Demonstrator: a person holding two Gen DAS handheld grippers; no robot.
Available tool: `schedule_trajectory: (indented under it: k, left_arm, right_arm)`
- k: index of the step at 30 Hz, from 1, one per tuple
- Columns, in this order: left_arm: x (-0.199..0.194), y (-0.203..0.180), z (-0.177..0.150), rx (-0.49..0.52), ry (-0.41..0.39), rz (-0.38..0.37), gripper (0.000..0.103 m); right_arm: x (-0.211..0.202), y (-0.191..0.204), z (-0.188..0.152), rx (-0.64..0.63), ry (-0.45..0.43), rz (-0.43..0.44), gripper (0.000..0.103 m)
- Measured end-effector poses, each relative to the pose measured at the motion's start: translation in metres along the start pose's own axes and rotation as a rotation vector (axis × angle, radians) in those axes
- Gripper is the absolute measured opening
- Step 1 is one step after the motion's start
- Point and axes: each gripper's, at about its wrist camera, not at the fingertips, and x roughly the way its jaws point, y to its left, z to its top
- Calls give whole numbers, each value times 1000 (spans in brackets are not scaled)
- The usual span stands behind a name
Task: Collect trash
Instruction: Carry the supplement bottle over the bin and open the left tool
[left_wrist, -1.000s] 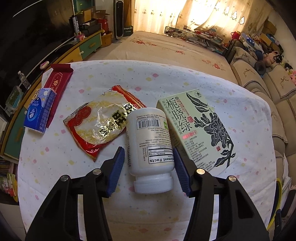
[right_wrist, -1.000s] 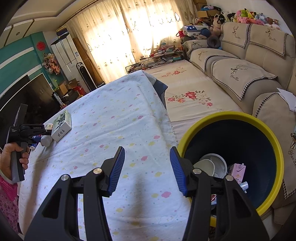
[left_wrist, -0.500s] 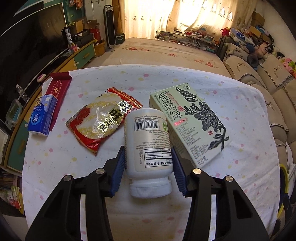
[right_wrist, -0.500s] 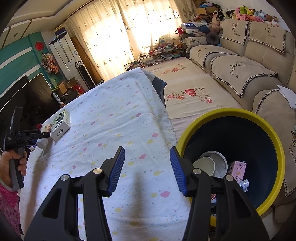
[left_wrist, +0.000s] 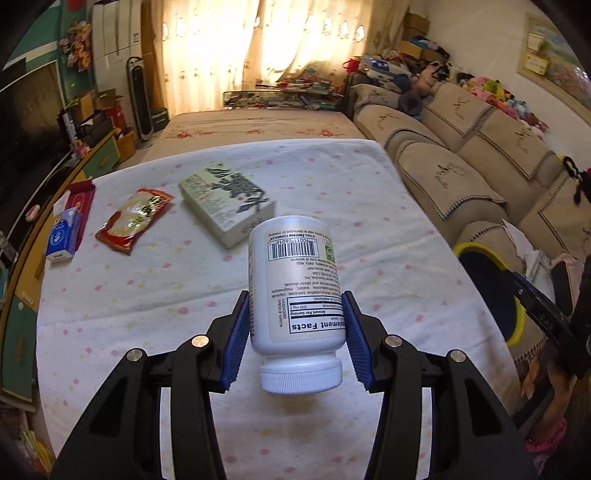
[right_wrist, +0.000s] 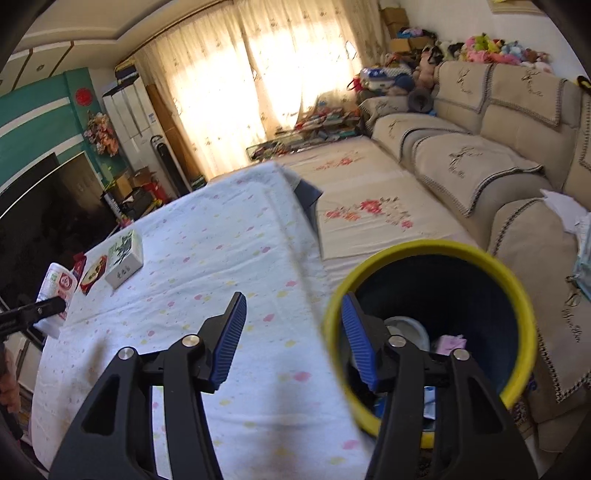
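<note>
My left gripper (left_wrist: 295, 325) is shut on a white supplement bottle (left_wrist: 295, 291), cap toward the camera, lifted above the spotted tablecloth (left_wrist: 184, 288). The same bottle (right_wrist: 59, 286) shows at the far left of the right wrist view, held by that gripper. On the cloth lie a green-white box (left_wrist: 227, 201), a red snack bag (left_wrist: 135, 219) and a blue tissue pack (left_wrist: 63, 236). My right gripper (right_wrist: 293, 332) hangs over the table's right edge beside the yellow-rimmed bin (right_wrist: 517, 317); its jaws are opening with nothing between them. The bin (left_wrist: 517, 314) holds several pieces of trash.
A beige sofa (right_wrist: 480, 162) runs along the right behind the bin. A red packet (left_wrist: 79, 201) lies at the table's left edge. A TV cabinet (left_wrist: 22, 258) stands to the left of the table. The floor beyond has a floral mat (right_wrist: 369, 210).
The left gripper closed on the bottle, lifted it off the cloth and swung right, so the box and bag now lie far off. The right gripper moved slightly and its jaws spread wider.
</note>
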Motion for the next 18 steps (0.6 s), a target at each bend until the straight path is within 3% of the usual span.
schedule_trajectory:
  k: [7,18]
  left_arm:
    - [-7,-100,2,158,-4,-175,48]
    - [60,-252,9,321,115,-342,48]
  right_arm:
    - [-60,-63,-2,56,-78,-133,55]
    - [-109,-150,-27,174,-86,-285,56]
